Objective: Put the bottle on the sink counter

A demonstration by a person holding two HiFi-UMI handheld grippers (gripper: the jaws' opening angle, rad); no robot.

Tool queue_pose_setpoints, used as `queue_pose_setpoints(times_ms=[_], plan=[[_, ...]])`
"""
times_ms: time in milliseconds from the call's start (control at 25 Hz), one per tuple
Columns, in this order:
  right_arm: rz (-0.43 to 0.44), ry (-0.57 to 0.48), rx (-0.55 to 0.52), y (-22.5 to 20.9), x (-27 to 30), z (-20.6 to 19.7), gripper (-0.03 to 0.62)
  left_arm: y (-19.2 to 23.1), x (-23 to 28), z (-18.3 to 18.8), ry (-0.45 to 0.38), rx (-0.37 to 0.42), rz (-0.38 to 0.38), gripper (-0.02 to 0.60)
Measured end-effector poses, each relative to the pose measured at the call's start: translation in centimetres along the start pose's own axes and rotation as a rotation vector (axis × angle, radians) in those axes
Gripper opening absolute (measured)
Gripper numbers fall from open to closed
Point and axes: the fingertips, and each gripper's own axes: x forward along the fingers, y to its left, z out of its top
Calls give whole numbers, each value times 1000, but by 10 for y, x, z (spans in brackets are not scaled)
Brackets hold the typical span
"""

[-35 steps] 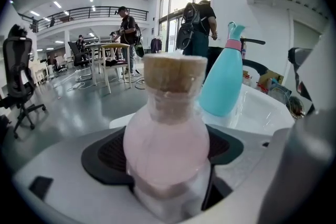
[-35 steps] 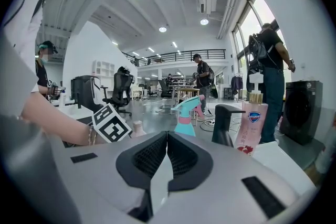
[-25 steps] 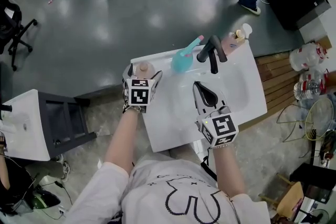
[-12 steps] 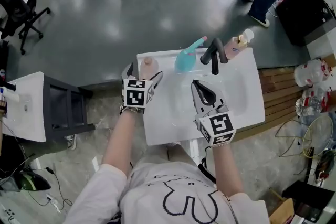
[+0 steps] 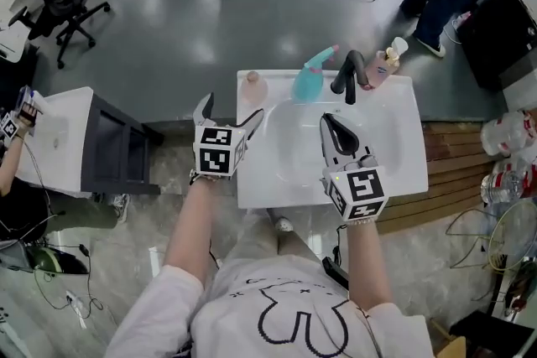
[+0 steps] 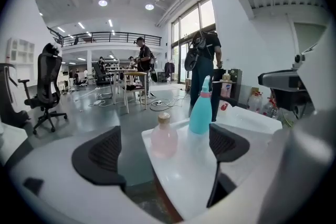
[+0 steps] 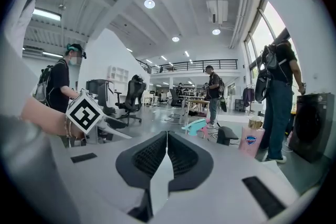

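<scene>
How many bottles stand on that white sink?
3: a small pink bottle at the back-left corner, a teal spray bottle beside the faucet, a pump bottle on its other side.

Left gripper (image 5: 231, 109) jaws apart, empty; right gripper (image 5: 330, 123) jaws together (2 forearms extended forward).

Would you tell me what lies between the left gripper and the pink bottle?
Nothing: only bare sink counter separates the open left gripper from the pink bottle, as the left gripper view shows.
</scene>
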Motion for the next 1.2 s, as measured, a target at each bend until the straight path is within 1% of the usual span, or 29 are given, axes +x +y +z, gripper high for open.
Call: queue_pose_setpoints(times_ms=[200, 480, 640, 720, 840, 920, 960, 1000, 1040, 1080, 1160, 1200], plan=[[-1, -42, -23, 10, -24, 12, 31, -9, -40, 17, -88, 26, 33, 511], [-4, -102, -60, 15, -54, 38, 31, -26, -76, 45, -176, 49, 49, 511], [-4, -140, -61, 15, -65, 54, 31, -32, -101, 64, -228, 62, 66, 509], [-7, -156, -52, 14, -71, 59, 31, -33, -117, 72, -268, 75, 72, 509], [-6, -186, -29, 12, -78, 66, 31, -40, -140, 89, -363, 78, 27, 506], [3, -194, -36, 14, -80, 69, 31, -45, -153, 98, -412, 96, 8, 502], [9, -195, -44, 14, -80, 70, 31, -44, -159, 101, -430, 108, 21, 485], [13, -196, -52, 15, -80, 72, 31, -42, -165, 103, -450, 114, 49, 396], [16, -199, -56, 15, -80, 74, 31, -39, -171, 105, -472, 116, 83, 191], [19, -203, -58, 15, -81, 75, 31, -37, -176, 107, -490, 116, 107, 97], [26, -214, -66, 16, -83, 80, 31, -37, -181, 108, -499, 130, 124, 37], [29, -219, -73, 17, -83, 83, 31, -38, -183, 108, -492, 144, 130, 21]])
